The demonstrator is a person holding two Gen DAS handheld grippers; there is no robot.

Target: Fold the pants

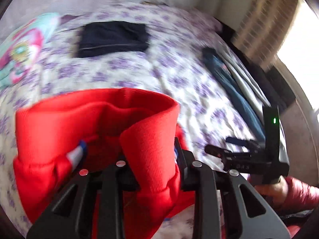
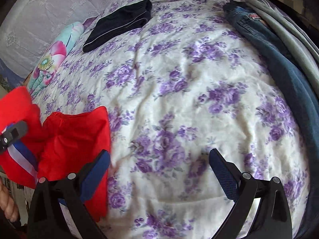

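Observation:
Red pants [image 1: 95,123] with a blue and white side stripe hang bunched from my left gripper [image 1: 151,159], which is shut on a fold of the red cloth above the floral bedspread [image 1: 159,75]. In the right wrist view the red pants [image 2: 73,145] are at the lower left, with the left gripper [image 2: 12,135] holding them. My right gripper [image 2: 159,159] is open and empty above the bedspread [image 2: 179,91]; its left finger [image 2: 95,171] overlaps the red cloth's edge. The right gripper [image 1: 225,149] also shows in the left wrist view, at the right.
Folded black pants [image 2: 119,25] lie at the far side of the bed. Dark blue jeans [image 2: 279,63] and a grey garment [image 2: 289,31] lie along the right edge. A flowered pillow [image 2: 53,57] lies at the left. A curtain and window [image 1: 265,20] are at the far right.

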